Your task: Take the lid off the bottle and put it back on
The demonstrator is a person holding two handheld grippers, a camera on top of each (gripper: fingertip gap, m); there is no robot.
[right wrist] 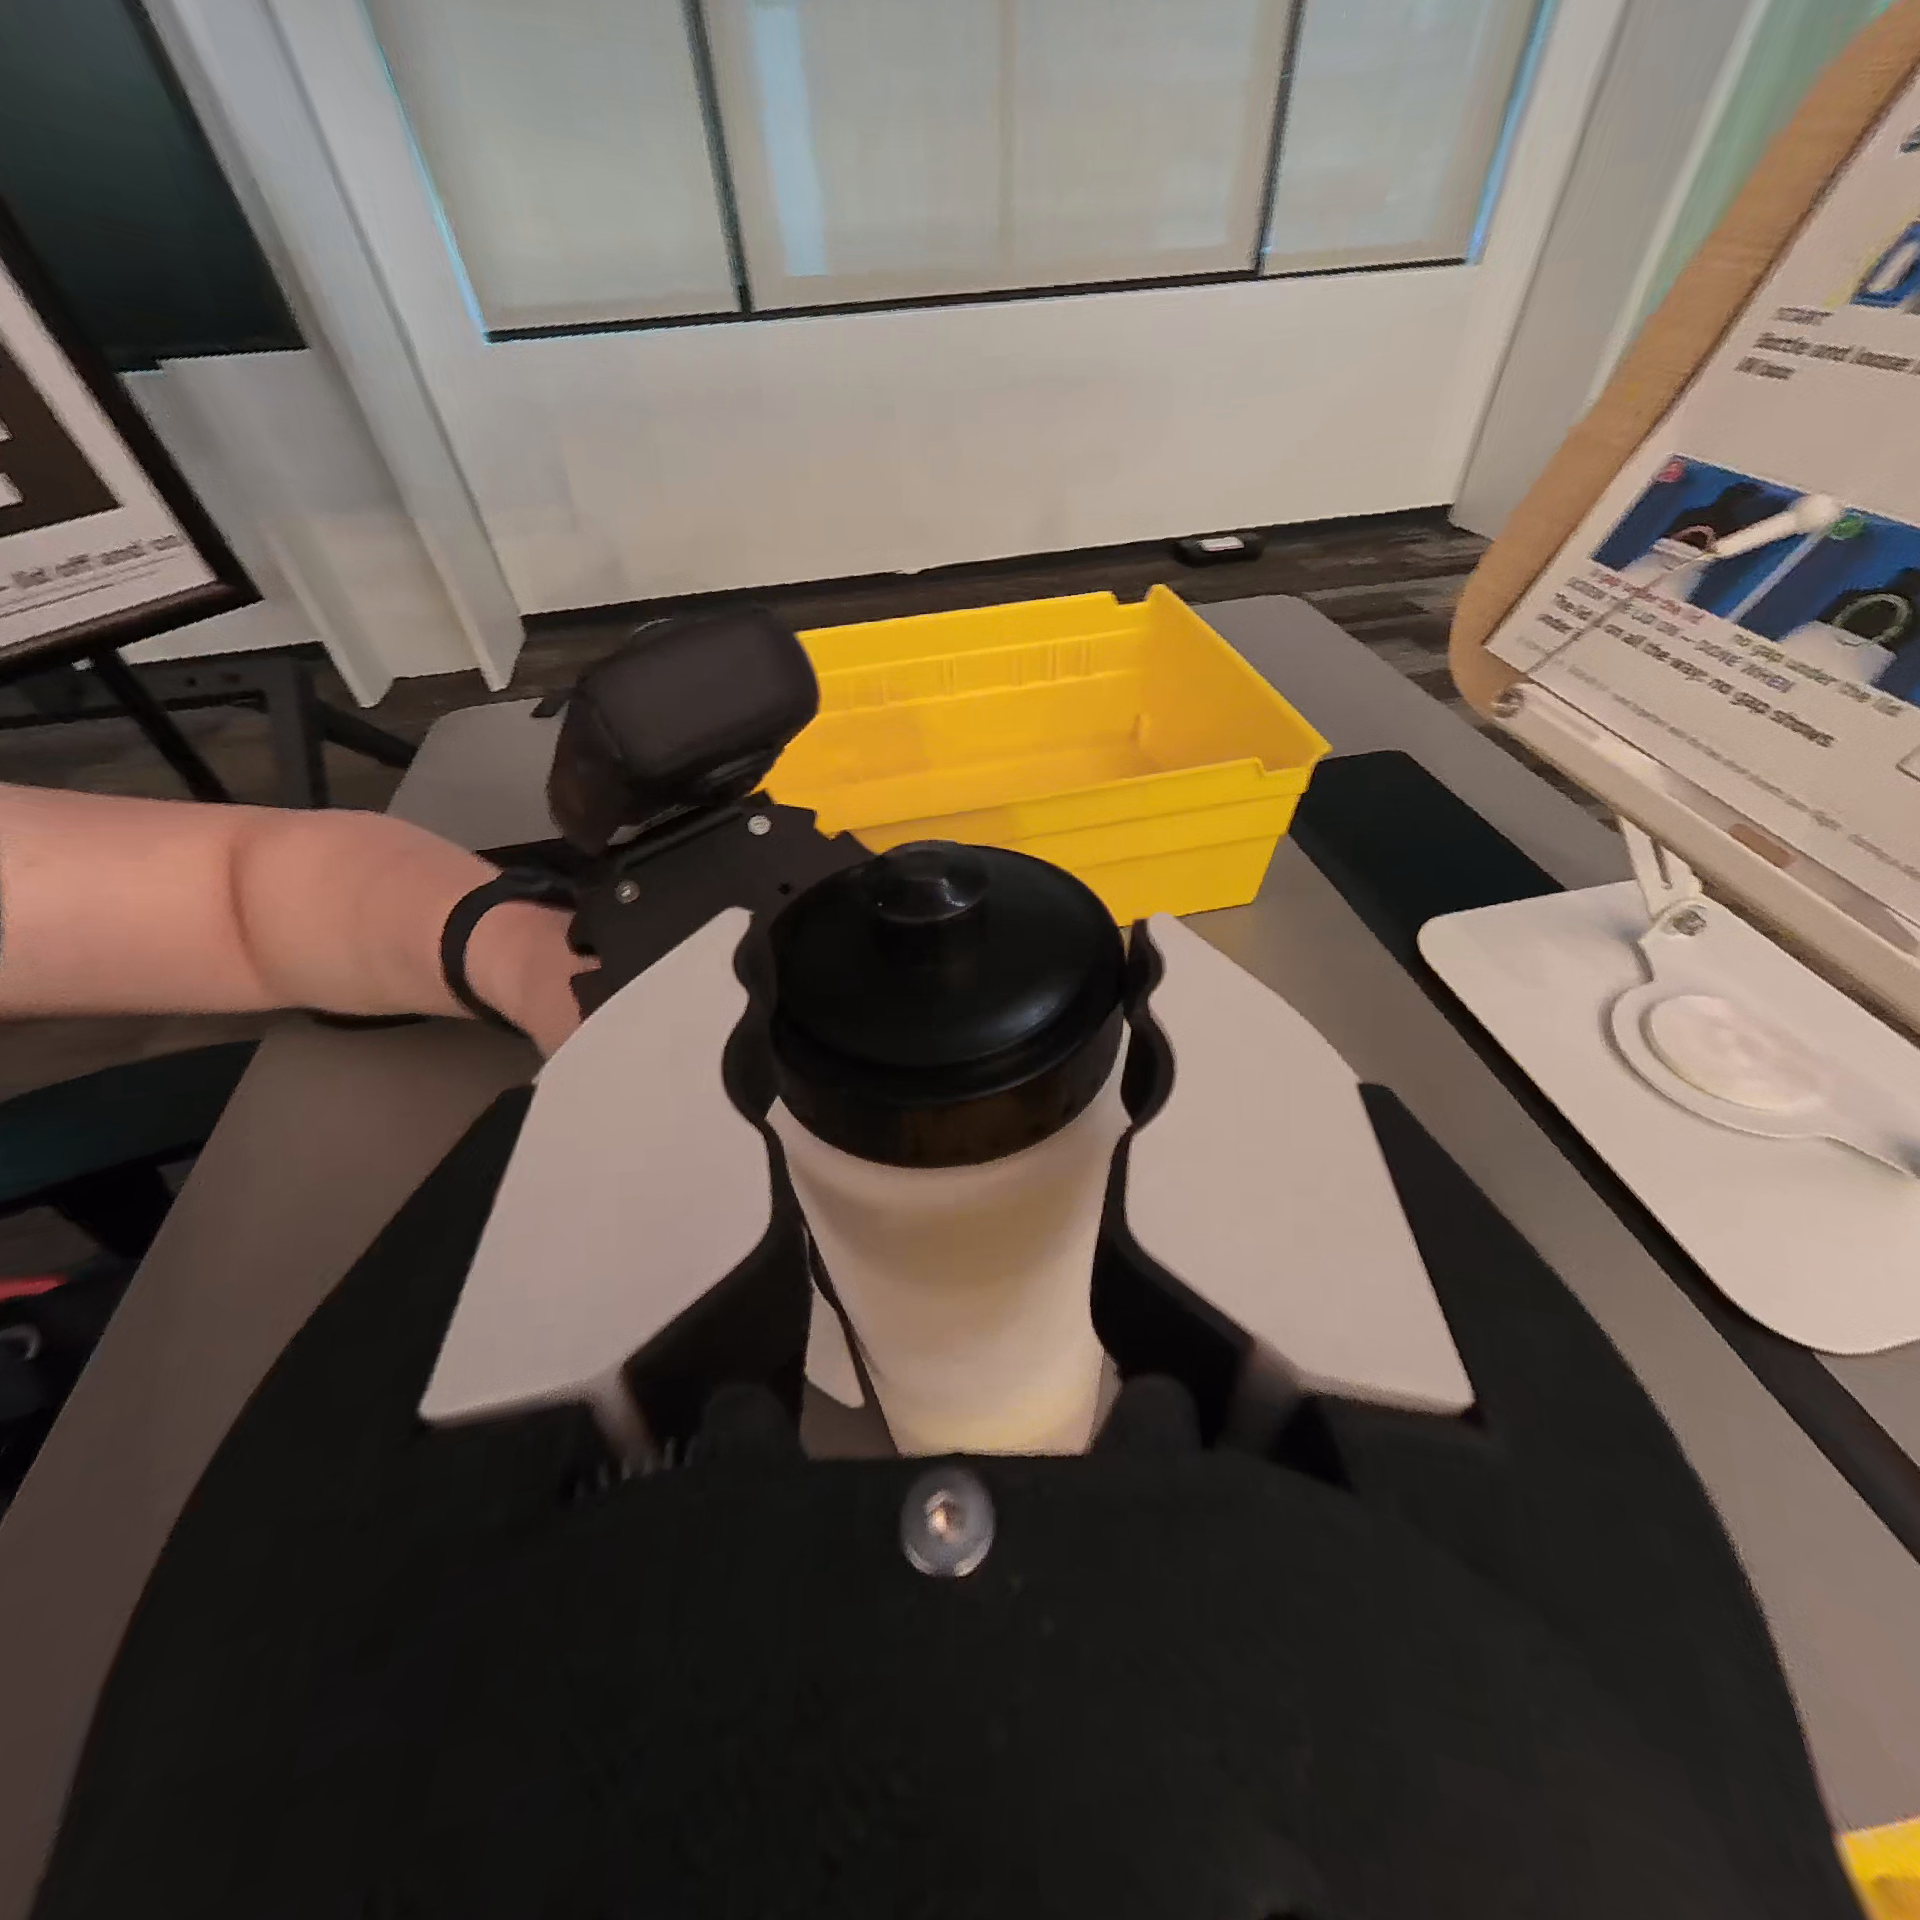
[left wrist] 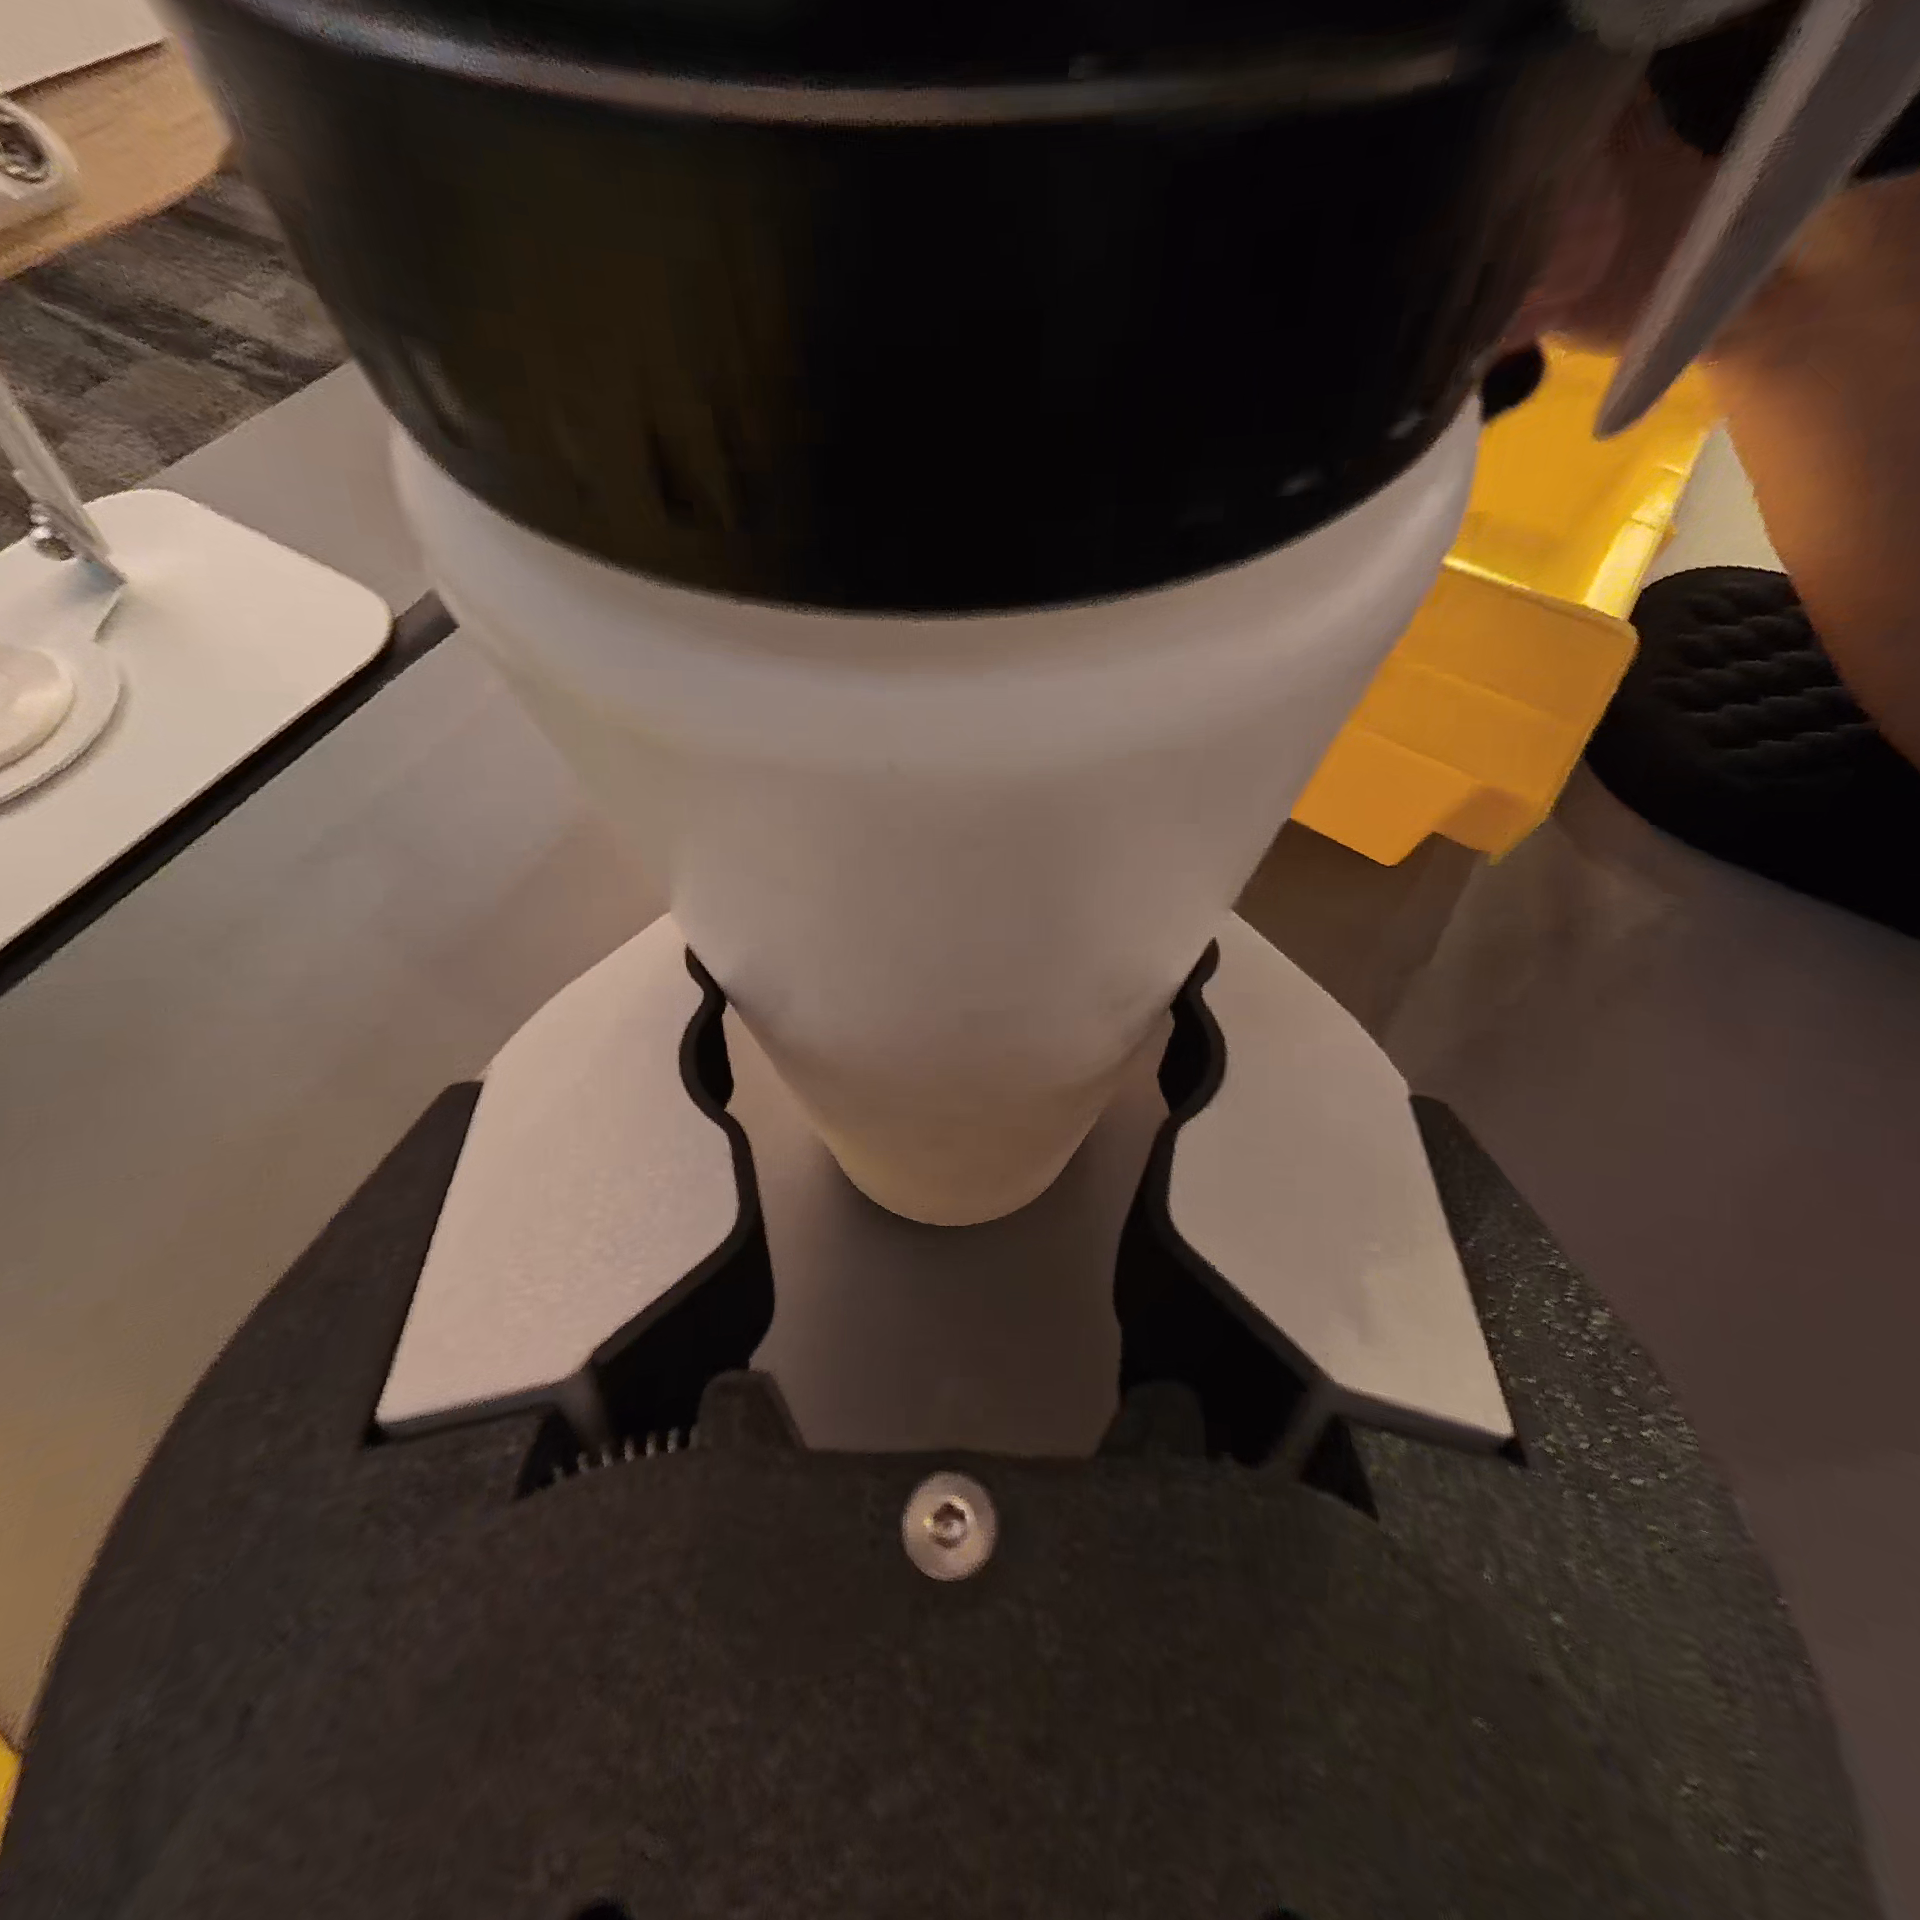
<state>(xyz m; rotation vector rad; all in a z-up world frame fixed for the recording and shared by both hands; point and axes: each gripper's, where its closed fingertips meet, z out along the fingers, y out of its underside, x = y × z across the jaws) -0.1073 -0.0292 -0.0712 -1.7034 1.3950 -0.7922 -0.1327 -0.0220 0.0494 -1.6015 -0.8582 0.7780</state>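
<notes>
Two claws, left [left wrist: 951,1049] on capped bottle [left wrist: 935,831], right [right wrist: 940,1029] on lid [right wrist: 945,997]; yellow bin [right wrist: 1049,748] empty

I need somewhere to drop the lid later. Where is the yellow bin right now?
The yellow bin sits on the grey table just behind the bottle in the right wrist view, left of the white stand.
</notes>
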